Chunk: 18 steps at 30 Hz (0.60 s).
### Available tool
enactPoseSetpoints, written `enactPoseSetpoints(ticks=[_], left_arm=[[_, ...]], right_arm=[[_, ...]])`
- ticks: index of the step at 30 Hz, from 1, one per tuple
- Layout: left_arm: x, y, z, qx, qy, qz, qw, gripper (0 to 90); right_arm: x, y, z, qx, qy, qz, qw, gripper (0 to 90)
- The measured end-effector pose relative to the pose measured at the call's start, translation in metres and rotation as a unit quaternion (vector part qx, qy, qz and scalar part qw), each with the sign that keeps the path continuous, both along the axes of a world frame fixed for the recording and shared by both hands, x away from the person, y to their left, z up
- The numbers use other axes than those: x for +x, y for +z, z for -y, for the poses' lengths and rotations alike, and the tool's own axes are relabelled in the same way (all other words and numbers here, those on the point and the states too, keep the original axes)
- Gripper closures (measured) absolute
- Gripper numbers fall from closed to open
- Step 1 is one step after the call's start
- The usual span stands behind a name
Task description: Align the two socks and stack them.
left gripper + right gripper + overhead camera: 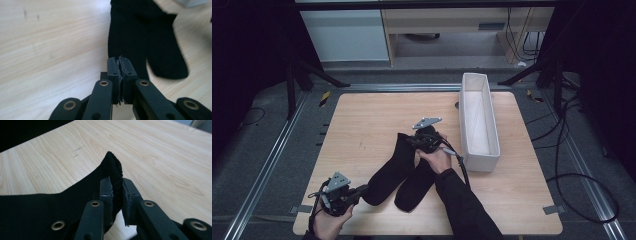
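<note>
Two black socks (402, 172), two grippers (343, 192), one bin (480, 120).

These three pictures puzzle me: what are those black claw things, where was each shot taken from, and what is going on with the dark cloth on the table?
No robot here: a person holds a hand tool with two black jaws in each hand. The wide picture looks down from above onto a wooden table. The other two come from small cameras riding on the tools, looking along their jaws.

On the table lie two black socks: one sock to the left, the other sock beside it. A long white bin stands at the right side.

The left gripper is shut on the toe end of the first sock. The right gripper has that sock's ribbed cuff between its jaws, which look closed on it and hold it raised off the wood. So one sock seems to be gripped at both ends.
</note>
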<state>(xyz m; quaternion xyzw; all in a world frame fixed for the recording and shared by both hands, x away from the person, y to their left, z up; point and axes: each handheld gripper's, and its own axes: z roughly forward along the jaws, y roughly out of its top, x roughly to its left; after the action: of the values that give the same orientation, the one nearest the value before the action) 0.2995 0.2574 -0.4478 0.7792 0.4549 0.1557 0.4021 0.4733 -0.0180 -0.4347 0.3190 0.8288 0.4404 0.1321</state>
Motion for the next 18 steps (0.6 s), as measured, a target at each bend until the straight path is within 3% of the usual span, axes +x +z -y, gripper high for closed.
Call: enactPoseSetpoints(ticks=[4,18], left_arm=[[0.002,0.006,0.017,0.002,-0.016,0.012,0.9998,86.6],[0.009,0.002,0.071,0.011,-0.069,0.006,0.9975,86.7]], right_arm=[[-0.002,0.006,0.014,-0.007,-0.006,0.007,0.9999,80.4],[-0.011,0.012,0.055,-0.042,-0.037,0.022,0.9982,80.0]])
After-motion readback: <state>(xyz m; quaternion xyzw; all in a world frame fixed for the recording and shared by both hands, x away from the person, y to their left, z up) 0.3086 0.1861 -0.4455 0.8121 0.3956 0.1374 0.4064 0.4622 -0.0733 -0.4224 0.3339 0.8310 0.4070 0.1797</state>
